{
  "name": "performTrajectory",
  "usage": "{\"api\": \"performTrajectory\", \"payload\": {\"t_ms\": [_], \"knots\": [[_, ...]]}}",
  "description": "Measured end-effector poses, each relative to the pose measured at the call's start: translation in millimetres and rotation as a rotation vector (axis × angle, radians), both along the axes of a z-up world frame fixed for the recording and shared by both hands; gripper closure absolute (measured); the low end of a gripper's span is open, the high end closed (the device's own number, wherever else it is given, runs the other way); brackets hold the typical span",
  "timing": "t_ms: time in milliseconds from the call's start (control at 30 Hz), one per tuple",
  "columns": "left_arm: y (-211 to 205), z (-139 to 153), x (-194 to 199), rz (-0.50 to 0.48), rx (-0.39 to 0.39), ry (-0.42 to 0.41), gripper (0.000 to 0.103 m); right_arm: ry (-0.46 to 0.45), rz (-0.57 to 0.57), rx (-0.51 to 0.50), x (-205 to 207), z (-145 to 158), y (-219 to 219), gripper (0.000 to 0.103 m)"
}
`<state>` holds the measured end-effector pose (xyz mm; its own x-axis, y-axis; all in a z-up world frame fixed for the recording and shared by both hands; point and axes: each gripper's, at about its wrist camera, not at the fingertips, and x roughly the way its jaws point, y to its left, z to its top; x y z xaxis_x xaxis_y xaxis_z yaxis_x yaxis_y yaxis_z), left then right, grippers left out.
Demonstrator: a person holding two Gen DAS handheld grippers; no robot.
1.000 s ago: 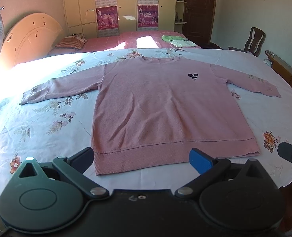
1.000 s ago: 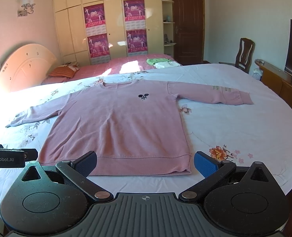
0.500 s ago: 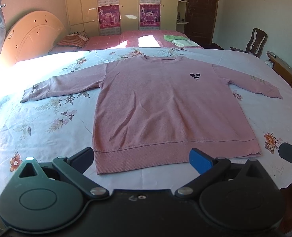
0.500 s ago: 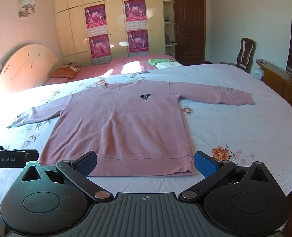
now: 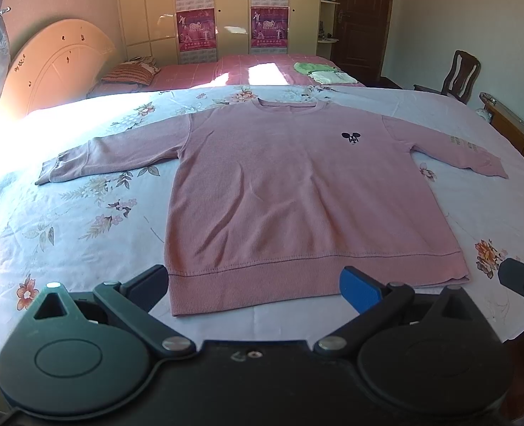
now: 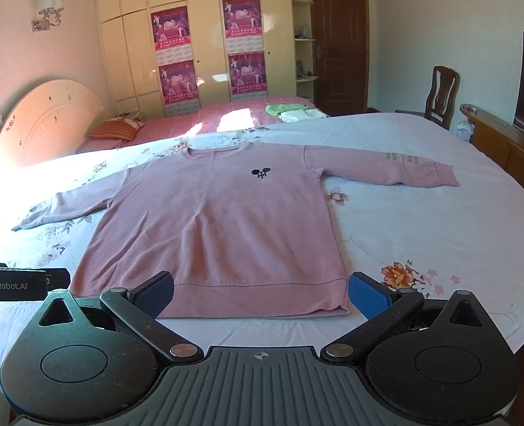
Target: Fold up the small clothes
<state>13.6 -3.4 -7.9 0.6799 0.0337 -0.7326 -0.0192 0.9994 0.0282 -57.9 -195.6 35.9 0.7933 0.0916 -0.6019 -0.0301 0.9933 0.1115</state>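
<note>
My left gripper [image 5: 253, 280] and right gripper [image 6: 260, 289] hang wide apart, empty, near the hem of the pink sweatshirt [image 5: 297, 191] spread flat on the bed [image 5: 84, 220]. It looks soft, light and floppy; I'd pinch a cuff or hem corner.

Strong daylight pours in from the left, washing out the pale floral bedsheet [image 5: 20, 149] near the curved cream headboard [image 5: 52, 67] to pure white glare. A sunlit patch also sits on the far pink checked bedspread [image 5: 262, 71]. The flat pink knit sweater [image 5: 297, 191] is evenly lit and sharp, its ribbing readable. Fisheye bending curves the bed edges, with dark vignette in the corners. The wardrobe's glossy cream doors [image 6: 134, 56] show soft reflections.
</note>
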Motion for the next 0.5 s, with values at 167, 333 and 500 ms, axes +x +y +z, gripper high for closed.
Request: {"api": "performTrajectory", "payload": {"t_ms": [167,333,500], "knots": [[-1.4,-1.3,3.2,-0.002,0.001,0.0,0.001,0.0,0.002,0.0,0.6,0.5,0.0,0.0],[-1.6,-1.4,5.7,-0.003,0.005,-0.001,0.001,-0.004,-0.007,0.002,2.2,0.7,-1.4,0.0],[-1.1,-2.2,10.3,0.001,-0.002,-0.001,0.001,-0.003,-0.018,0.001,5.5,-1.4,-2.8,0.0]]}}
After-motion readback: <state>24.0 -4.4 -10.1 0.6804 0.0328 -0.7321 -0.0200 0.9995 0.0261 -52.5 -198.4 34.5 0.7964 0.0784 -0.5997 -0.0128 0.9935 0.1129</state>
